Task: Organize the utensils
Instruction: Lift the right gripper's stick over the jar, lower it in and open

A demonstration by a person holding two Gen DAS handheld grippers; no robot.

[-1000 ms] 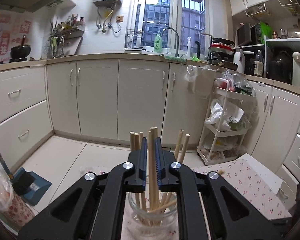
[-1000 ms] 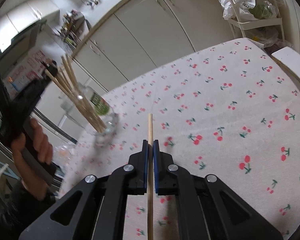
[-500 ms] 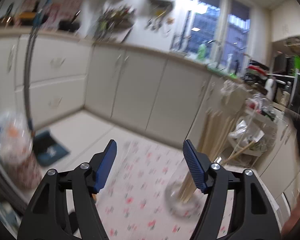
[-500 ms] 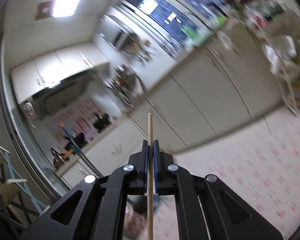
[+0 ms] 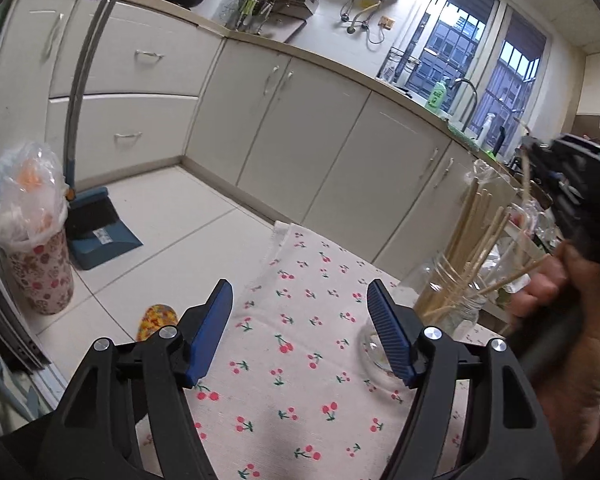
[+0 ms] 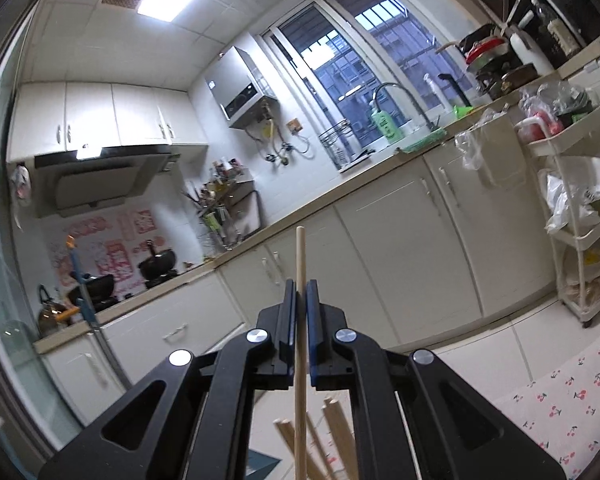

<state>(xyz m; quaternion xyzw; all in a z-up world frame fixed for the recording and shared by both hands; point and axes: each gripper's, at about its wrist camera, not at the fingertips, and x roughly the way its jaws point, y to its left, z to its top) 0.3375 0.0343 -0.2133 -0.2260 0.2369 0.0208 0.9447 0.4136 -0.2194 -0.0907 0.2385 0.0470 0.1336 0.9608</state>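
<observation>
Chopstick (image 6: 300, 264) clamped upright in right tongs (image 6: 300, 300) above jarred bundle (image 6: 332, 432)

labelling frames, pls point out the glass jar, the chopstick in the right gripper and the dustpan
glass jar (image 5: 456, 304), left wrist view, on its clear wall
chopstick (image 6: 300, 256), right wrist view, on the shaft above the closed pads
dustpan (image 5: 100, 232), left wrist view, on its blue tray

The left wrist camera looks down along its fingers at the near cherry-print cloth (image 5: 300, 344) and floor. The right wrist camera faces level toward the counter, high above the cloth (image 6: 572, 404). Both views share the window (image 5: 472, 56), faucet (image 6: 400, 100) and cabinets.
</observation>
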